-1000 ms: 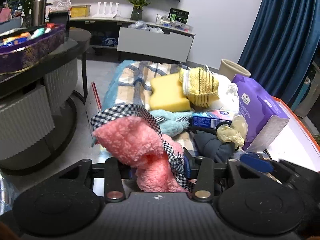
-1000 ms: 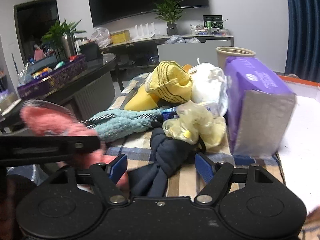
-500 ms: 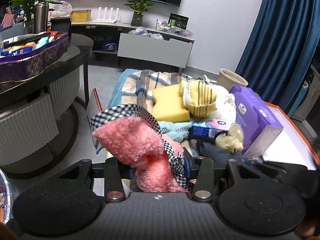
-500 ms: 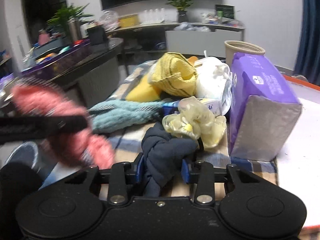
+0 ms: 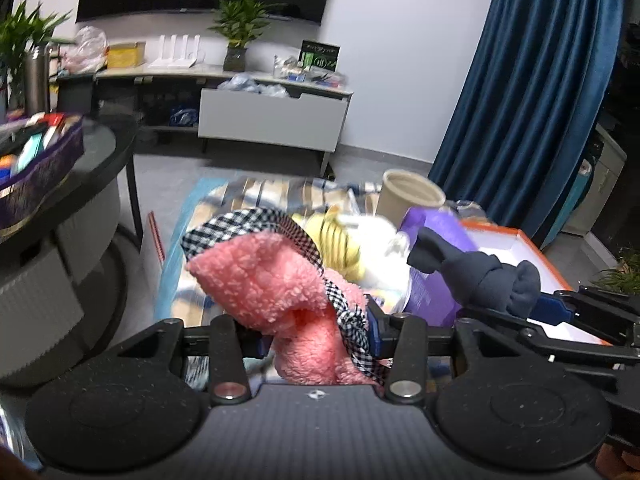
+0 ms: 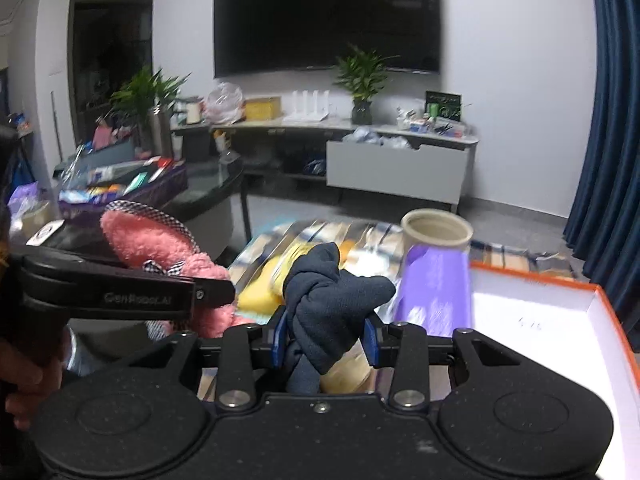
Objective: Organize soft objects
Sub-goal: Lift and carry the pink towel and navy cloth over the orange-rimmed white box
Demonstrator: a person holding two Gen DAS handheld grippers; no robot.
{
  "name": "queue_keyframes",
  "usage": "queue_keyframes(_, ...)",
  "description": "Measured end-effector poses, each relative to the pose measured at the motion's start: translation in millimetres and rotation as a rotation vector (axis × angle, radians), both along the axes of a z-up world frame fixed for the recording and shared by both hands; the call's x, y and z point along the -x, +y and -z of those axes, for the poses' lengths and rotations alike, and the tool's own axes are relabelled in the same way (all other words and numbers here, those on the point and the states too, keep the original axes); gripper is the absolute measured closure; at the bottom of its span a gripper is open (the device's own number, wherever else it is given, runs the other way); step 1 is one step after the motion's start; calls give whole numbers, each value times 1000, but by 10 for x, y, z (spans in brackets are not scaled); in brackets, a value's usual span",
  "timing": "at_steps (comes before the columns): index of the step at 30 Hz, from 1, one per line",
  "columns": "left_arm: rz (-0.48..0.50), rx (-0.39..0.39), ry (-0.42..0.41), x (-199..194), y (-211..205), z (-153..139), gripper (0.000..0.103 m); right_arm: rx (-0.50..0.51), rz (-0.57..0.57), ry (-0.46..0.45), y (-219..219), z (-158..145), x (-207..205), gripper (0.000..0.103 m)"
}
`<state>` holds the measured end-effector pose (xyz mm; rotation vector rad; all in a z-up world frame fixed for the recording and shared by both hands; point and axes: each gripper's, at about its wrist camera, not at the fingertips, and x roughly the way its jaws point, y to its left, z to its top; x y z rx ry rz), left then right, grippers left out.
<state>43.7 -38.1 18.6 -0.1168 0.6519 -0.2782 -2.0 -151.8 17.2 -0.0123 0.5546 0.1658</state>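
Observation:
My left gripper (image 5: 316, 336) is shut on a fluffy pink slipper (image 5: 276, 288) with black-and-white checked trim, held up in the air. My right gripper (image 6: 324, 340) is shut on a knotted dark navy sock bundle (image 6: 332, 296), also lifted off the pile. From the left wrist view the navy bundle (image 5: 480, 276) hangs at the right in the other gripper's blue pads. In the right wrist view the pink slipper (image 6: 152, 244) shows at the left, behind the left gripper's black arm. Below lie a yellow striped cloth (image 5: 340, 240) and a yellow sponge (image 6: 256, 296) on a plaid blanket (image 5: 256, 192).
A purple tissue pack (image 6: 436, 288) and a beige cup (image 6: 436, 232) stand by an orange-rimmed white box (image 6: 536, 312) at the right. A dark round table (image 5: 80, 168) with a purple tray lies left. A TV cabinet (image 6: 396, 168) and blue curtain (image 5: 532, 92) are behind.
The right gripper closed on the navy sock bundle and lifted it off the blanket. Both grippers rose, so the pile now sits lower and farther in view.

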Motion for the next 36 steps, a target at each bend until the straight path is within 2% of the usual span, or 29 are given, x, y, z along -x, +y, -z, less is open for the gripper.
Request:
queue_keyframes(4,7,-23,-16,-126,-70,-127,59,4,16,-19,-122,-114,-133,58)
queue_keyframes(15,9,-24,5,-337,-183,-203,59,-3,47,-28,-384,-276,-343,58)
queue_keyframes(36,66,-51,20,-423,-502,-229,59,-25,145,-26,-802,-306,-407,57)
